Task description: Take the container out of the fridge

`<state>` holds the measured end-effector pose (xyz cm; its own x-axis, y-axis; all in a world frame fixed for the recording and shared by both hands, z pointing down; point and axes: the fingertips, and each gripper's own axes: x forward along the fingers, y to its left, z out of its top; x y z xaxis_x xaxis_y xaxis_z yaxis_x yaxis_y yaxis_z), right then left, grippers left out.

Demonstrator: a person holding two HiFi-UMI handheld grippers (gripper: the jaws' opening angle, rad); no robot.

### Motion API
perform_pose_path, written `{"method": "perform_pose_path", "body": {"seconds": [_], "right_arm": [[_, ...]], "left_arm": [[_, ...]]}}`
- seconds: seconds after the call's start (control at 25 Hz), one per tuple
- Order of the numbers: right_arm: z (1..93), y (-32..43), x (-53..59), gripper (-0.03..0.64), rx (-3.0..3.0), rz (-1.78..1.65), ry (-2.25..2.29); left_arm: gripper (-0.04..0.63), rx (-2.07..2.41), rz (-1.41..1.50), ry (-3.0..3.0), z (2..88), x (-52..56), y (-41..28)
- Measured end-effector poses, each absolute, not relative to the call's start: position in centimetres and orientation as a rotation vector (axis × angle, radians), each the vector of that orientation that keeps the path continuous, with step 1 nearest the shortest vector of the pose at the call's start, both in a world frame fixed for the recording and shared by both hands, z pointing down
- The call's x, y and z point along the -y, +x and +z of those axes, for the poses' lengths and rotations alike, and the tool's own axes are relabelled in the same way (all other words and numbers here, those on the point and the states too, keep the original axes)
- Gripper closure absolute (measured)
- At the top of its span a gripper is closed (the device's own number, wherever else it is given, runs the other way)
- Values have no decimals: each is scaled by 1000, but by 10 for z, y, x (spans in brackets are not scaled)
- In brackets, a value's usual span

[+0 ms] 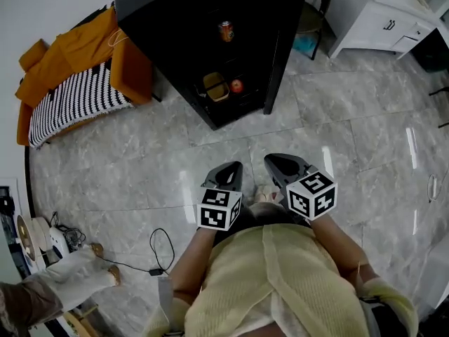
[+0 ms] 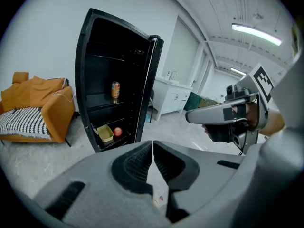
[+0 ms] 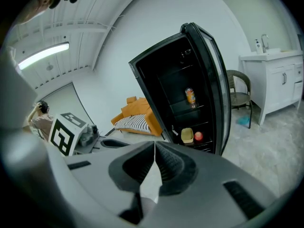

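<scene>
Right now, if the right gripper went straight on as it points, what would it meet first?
Nothing near: open floor, then probably the open fridge, low down around the yellow container. Depth is hard to judge.

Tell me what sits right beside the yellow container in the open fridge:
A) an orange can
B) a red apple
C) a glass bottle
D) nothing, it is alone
B: the red apple lies right beside the container at the same level, while the can stands alone higher up.
</scene>
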<state>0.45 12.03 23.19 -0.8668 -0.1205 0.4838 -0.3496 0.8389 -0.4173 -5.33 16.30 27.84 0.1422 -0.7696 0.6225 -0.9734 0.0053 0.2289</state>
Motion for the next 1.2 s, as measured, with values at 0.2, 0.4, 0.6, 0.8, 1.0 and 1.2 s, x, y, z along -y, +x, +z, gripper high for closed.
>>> {"method": "perform_pose_path", "body": {"seconds": [0.2, 0.4, 0.6, 0.8, 1.0, 1.2], "right_arm": [[247, 5, -112, 588, 2545, 684, 336], [263, 1, -100, 588, 2520, 726, 389], [279, -7, -90, 588, 2498, 731, 444], [301, -11, -82, 588, 2462, 743, 525], [316, -17, -74, 588, 2464, 794, 588], [343, -23, -54, 588, 2451, 809, 667]], "left_arm": [[569, 1602, 446, 1794, 297, -148, -49], [569, 1562, 473, 1830, 305, -130, -54], [569, 1478, 549, 1867, 323, -123, -66], [569, 1430, 589, 1880, 345, -109, -78], [569, 1440, 676, 1934, 358, -86, -89], [569, 1447, 728, 1947, 380, -64, -106]]}}
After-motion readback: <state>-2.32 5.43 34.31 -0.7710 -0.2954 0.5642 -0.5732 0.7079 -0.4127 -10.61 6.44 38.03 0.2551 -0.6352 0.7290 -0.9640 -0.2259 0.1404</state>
